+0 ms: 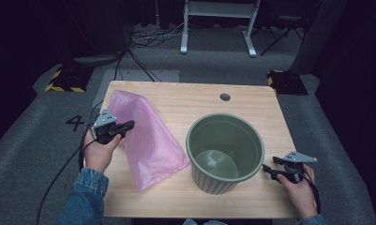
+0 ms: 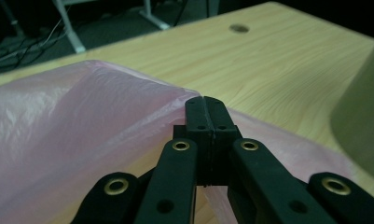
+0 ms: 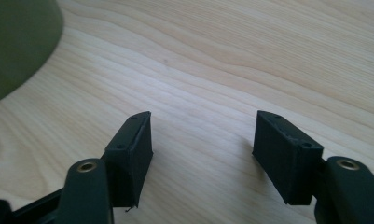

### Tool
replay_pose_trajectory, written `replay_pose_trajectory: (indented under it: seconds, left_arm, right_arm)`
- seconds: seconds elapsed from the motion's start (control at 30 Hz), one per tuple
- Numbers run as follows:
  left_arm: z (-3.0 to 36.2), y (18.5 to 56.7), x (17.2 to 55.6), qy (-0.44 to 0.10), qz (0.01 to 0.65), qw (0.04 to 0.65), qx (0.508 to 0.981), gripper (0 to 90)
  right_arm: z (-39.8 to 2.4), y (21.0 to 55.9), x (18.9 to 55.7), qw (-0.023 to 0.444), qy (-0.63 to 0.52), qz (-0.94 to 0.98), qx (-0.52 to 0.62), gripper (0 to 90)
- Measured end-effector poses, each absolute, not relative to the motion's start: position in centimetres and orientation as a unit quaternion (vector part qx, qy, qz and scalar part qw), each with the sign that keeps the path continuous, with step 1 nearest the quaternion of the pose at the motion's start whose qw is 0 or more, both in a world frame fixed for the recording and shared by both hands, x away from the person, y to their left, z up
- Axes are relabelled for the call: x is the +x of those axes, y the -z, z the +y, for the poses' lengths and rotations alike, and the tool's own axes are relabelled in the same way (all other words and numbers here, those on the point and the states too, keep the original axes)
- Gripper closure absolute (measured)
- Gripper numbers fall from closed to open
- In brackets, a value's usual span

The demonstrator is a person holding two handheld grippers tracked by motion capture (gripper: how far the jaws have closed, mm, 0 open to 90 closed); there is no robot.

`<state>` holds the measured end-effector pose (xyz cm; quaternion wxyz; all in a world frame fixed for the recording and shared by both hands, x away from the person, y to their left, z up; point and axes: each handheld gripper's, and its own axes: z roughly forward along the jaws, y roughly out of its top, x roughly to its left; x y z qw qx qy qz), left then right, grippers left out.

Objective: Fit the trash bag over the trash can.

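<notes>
So the left gripper [image 1: 125, 125] has its jaws pressed tight together on an edge of the thin, crinkly pink plastic bag [image 1: 146, 140], and you can see it best in the left gripper view, where the film peaks right at the pinch [image 2: 206, 116] and drapes away on both sides. My guess is the bag is being picked up by that edge so it hangs open enough to go into the round, ribbed, olive-green plastic bin [image 1: 224, 152] standing just beside it, looks like a liner job. The rest of the bag lies on the left half of the table, its lower corner right up against the bin's side.

The right gripper [image 1: 269, 169] sits low near the bin's right side with its jaws spread and nothing between them, just bare wood in its own view [image 3: 201, 154]. Probably waiting to steady the bin or grab the other edge.

The surface is a light wood-grain table [image 1: 199, 101] with a cable hole [image 1: 225, 97] near the far edge. Around it is grey carpet, cables [image 1: 153, 35] on the floor, a white metal frame [image 1: 218, 23] at the back and yellow-black striped blocks [image 1: 63, 79].
</notes>
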<state>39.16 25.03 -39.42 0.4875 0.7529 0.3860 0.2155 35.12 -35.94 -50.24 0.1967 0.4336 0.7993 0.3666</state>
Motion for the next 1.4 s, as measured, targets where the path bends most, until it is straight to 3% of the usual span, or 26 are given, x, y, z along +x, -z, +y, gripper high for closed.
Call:
replay_pose_trajectory:
  seconds: [0.57, 0.93, 1.4]
  left_arm:
    - [23.5, 34.9, 38.1, -0.231, 0.331, 0.518, 0.754, 89.7]
    - [24.2, 32.7, 37.7, -0.244, 0.316, 0.528, 0.750, 89.7]
    - [24.0, 29.3, 36.8, -0.236, 0.267, 0.540, 0.763, 89.6]
  right_arm:
    - [-30.0, 49.2, 34.2, 0.129, -0.434, 0.810, 0.373, 40.4]
    - [-27.4, 49.3, 34.6, 0.110, -0.436, 0.822, 0.351, 38.6]
    - [-29.2, 50.3, 34.3, 0.116, -0.418, 0.819, 0.376, 37.3]
